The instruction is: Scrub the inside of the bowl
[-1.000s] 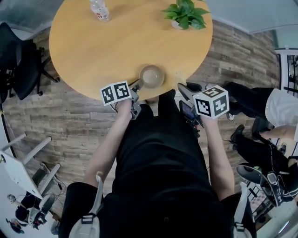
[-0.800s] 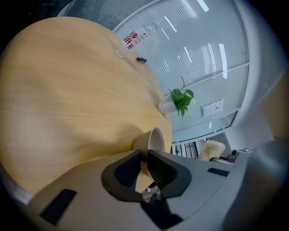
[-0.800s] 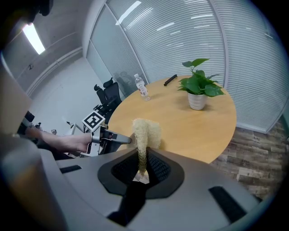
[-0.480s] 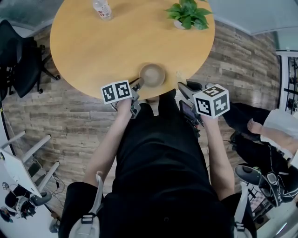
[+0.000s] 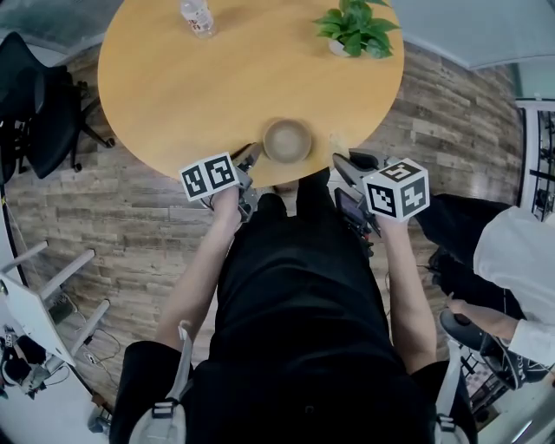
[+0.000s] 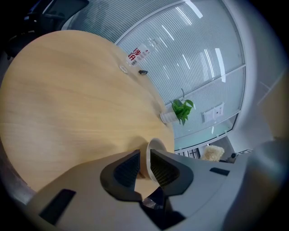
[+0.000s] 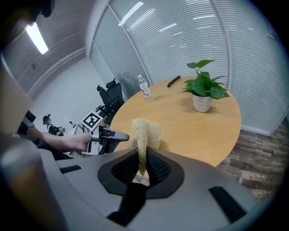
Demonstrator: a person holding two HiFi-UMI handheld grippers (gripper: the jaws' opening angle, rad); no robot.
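A small tan bowl (image 5: pixel 287 140) stands upright on the round wooden table (image 5: pixel 173 95), close to its near edge. My left gripper (image 5: pixel 250 156) sits just left of the bowl. Its jaws have just been opening, and in the left gripper view the bowl's wall (image 6: pixel 145 158) shows in the gap between the parted pads, unpressed. My right gripper (image 5: pixel 341 165) hangs off the table's edge to the right of the bowl, shut on a pale yellow scrub sponge (image 7: pixel 145 131) that sticks up from the jaws. The sponge hides the bowl in the right gripper view.
A water bottle (image 5: pixel 198 17) and a potted plant (image 5: pixel 354 28) stand at the table's far side. A black office chair (image 5: pixel 35 104) is on the left. A person in a white top (image 5: pixel 520 260) stands at the right, over wood-plank floor.
My left gripper has drawn back left from the bowl's rim and its jaws have parted. The right gripper has kept still. The person at the right has come closer.
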